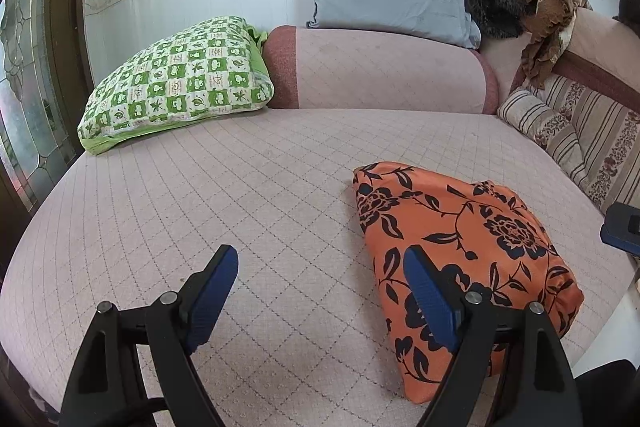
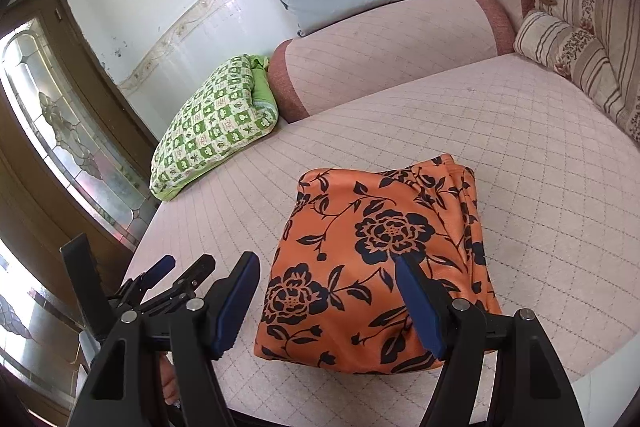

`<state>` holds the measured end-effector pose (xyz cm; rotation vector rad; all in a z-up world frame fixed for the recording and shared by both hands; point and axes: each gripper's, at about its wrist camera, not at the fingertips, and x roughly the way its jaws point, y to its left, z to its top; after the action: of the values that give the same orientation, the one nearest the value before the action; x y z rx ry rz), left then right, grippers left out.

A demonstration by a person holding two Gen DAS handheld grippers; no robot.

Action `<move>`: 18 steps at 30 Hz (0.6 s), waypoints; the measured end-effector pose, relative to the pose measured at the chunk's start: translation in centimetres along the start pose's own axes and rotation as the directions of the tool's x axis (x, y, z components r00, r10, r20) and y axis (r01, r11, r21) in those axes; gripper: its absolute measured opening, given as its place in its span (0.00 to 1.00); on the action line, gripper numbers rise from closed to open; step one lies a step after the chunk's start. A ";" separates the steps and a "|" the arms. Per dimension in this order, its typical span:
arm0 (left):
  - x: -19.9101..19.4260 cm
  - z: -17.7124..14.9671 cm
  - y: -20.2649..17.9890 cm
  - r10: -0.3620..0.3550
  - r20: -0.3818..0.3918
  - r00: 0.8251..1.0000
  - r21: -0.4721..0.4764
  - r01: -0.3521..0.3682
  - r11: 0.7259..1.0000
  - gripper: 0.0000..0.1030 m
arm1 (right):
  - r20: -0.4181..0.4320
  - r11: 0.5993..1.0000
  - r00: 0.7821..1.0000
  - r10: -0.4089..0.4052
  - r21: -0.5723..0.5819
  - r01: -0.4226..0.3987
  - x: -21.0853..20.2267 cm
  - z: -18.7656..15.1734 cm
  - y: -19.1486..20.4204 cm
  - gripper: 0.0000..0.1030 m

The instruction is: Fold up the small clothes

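left wrist: left tongs [image 1: 320,291] spread wide, nothing in them, orange flower cloth [image 1: 472,251] folded on the pink sofa seat [image 1: 240,179] just to their right | right wrist: right tongs [image 2: 326,301] spread, not pinching, over the cloth's near end

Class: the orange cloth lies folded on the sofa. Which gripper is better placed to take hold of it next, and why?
Right, probably. The right gripper has its open jaws straddling the near part of the cloth. The left gripper also stands open but faces mostly bare sofa, with the cloth off to its right side.
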<state>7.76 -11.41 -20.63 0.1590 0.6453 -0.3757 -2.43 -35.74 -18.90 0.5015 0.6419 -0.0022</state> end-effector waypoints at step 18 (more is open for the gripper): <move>1.6 -0.1 -1.3 0.005 -0.036 0.999 0.022 -0.004 1.000 0.83 | 0.003 0.995 1.000 -0.020 0.098 0.020 0.5 0.4 -4.2 0.72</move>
<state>8.38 -13.06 -21.69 0.1884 0.6764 -0.3765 -2.43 -39.56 -20.81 0.5898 0.6448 -0.0541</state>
